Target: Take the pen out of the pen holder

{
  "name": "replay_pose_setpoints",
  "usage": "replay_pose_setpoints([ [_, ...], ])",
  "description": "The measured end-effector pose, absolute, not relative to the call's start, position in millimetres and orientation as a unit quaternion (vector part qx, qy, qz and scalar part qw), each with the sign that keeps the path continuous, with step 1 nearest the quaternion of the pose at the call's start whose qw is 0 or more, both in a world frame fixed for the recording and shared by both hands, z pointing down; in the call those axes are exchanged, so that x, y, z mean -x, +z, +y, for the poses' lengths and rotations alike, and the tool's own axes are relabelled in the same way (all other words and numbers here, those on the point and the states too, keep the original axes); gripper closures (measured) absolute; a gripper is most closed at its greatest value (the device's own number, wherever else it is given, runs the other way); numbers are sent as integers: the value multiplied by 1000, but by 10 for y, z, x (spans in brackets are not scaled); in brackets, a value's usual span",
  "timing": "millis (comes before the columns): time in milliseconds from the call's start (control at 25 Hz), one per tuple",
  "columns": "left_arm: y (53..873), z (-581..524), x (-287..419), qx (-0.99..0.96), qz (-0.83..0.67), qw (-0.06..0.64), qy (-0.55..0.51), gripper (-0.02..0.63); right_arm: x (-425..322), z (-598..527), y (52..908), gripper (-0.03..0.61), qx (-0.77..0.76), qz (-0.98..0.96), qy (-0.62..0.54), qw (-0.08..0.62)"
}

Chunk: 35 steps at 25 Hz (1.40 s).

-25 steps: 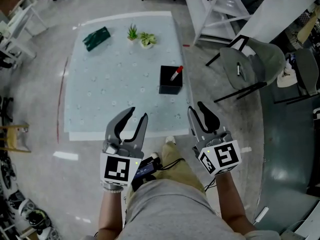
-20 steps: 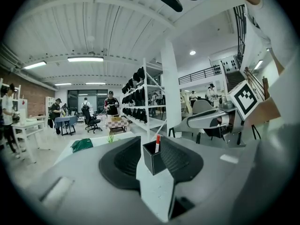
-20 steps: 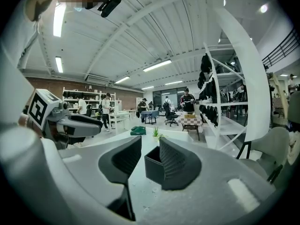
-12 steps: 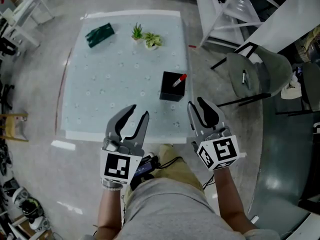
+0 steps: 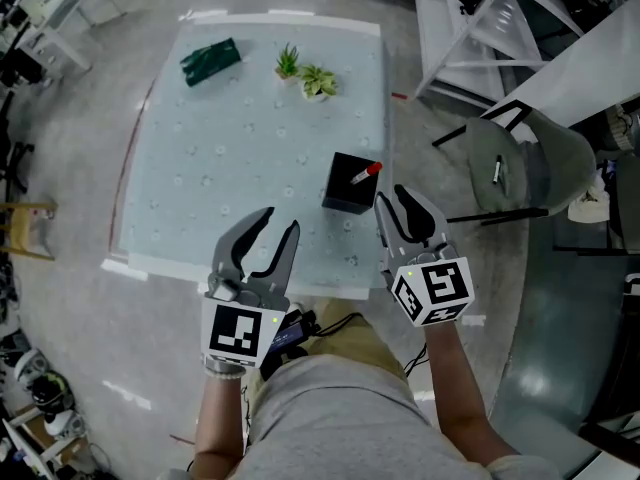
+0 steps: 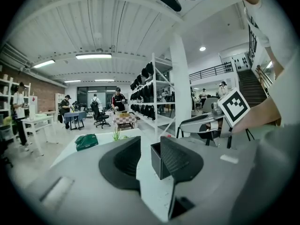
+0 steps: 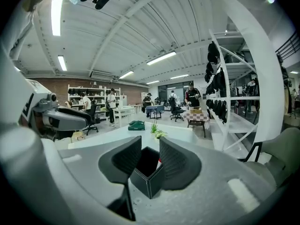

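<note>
A black square pen holder [image 5: 349, 183] stands near the right edge of the pale table [image 5: 220, 148]. A pen with a red cap [image 5: 366, 173] leans out of its right side. My right gripper [image 5: 398, 211] hovers open just in front of the holder, nothing between its jaws. In the right gripper view the pen holder [image 7: 148, 172] shows in the gap of the gripper [image 7: 144, 159], with a bit of the red pen [image 7: 160, 161]. My left gripper [image 5: 268, 238] is open over the table's near edge, left of the holder; its own view has the pen holder [image 6: 158, 161] to the right.
Two small potted plants [image 5: 305, 73] and a dark green pouch [image 5: 210, 61] sit at the table's far end. A grey chair [image 5: 520, 163] and white shelving [image 5: 480, 28] stand to the right. The person's legs are below the grippers.
The table and pen holder have come closer in the head view. The right gripper now lies right in front of the holder. Both grippers remain open.
</note>
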<state>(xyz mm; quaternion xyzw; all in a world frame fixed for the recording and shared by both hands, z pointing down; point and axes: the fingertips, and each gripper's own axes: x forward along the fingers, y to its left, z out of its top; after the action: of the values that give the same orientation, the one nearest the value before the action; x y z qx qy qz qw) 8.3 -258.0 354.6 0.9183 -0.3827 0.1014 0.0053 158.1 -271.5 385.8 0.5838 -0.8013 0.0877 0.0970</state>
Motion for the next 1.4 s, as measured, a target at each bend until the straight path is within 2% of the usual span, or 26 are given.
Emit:
replay_pose_setpoints([
  [1160,3686,-2813,-74,-899,-421,28,121,485,-1646,-3366,4530,464,-549,-810,132,159],
  [1240,3689,-2812,-66,-898,-422,28,122,485,-1636,-3362,4537,511,-547,-811,128,165],
  [1400,3697,-2819,-50,-898,-423,29,122,485,-1615,-3366,4527,512,-542,-814,121,172],
])
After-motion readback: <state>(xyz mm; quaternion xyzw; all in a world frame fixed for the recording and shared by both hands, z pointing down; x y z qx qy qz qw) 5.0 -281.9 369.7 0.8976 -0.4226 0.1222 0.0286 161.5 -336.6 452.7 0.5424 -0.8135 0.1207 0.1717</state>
